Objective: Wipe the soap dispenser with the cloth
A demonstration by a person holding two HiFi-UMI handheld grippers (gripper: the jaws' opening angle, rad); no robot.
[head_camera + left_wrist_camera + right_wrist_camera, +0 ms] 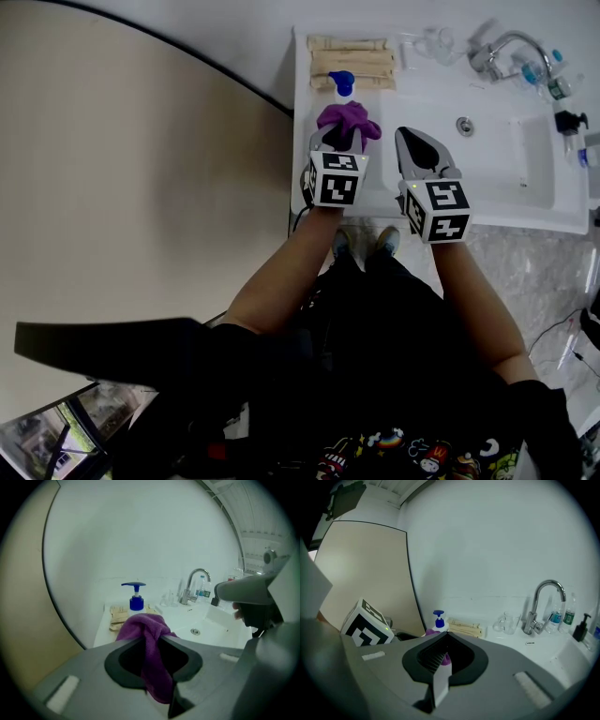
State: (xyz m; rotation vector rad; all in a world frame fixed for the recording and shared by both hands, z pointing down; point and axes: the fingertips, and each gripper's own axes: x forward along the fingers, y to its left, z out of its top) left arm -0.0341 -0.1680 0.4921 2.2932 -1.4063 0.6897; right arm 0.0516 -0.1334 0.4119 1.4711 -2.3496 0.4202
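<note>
The left gripper (159, 638) has its jaws clamped on the purple cloth (145, 630) — soft, limp stuff that bunches above the jaws and hangs below them, so it should drape and fold round whatever it is pressed against. The right gripper (446, 633) has its jaws closed on nothing. The soap dispenser (342, 86) stands at the back left corner of the sink (525, 217), just beyond the cloth and beside a tan bundle (354, 62). It looks like a light plastic pump bottle, likely to tip or slide under a push. I judge the free gripper should steady it low on the body, clear of the blue pump head. How full it is cannot be told. A clear glass (506, 620) near the faucet (534, 611) looks empty — the basin (506, 159) too.
</note>
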